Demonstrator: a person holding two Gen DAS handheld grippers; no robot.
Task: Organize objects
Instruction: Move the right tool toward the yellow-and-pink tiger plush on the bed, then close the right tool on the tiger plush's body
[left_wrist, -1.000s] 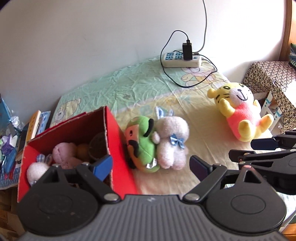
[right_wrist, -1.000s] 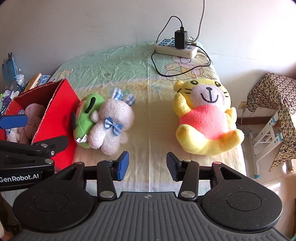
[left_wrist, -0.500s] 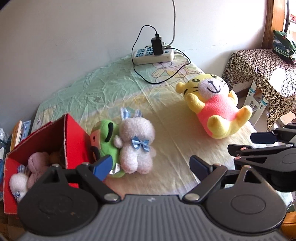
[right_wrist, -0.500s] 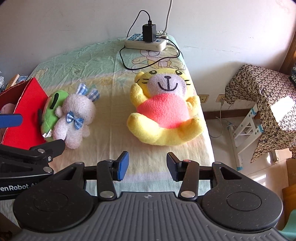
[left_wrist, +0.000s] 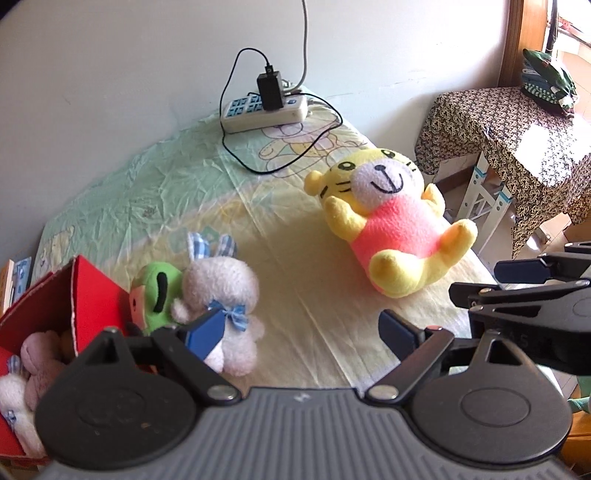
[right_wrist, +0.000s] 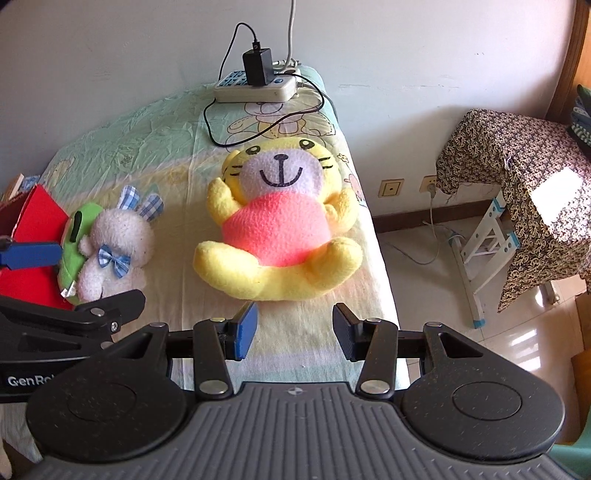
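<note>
A yellow tiger plush in a pink shirt (right_wrist: 277, 236) lies on its back on the bed sheet (right_wrist: 162, 129), also seen in the left wrist view (left_wrist: 395, 229). Just short of its feet, my right gripper (right_wrist: 293, 332) stands open and empty. A pale pink bunny with a blue bow (left_wrist: 221, 291) and a green plush (left_wrist: 157, 291) lean against a red cardboard box (left_wrist: 92, 291) holding more soft toys (left_wrist: 37, 354). My left gripper (left_wrist: 301, 332) is open wide and empty, its left finger over the bunny's bow. The bunny (right_wrist: 118, 240) also shows in the right wrist view.
A power strip with a black charger and cables (right_wrist: 258, 85) sits at the head of the bed by the wall. A stool draped in patterned cloth (right_wrist: 524, 162) stands on the tiled floor to the right. Books (left_wrist: 14, 273) lie left of the box.
Both grippers have swung to the right across the bed. The tiger now sits centred ahead of the right gripper, and the red box has slid toward the left edge of both views.
</note>
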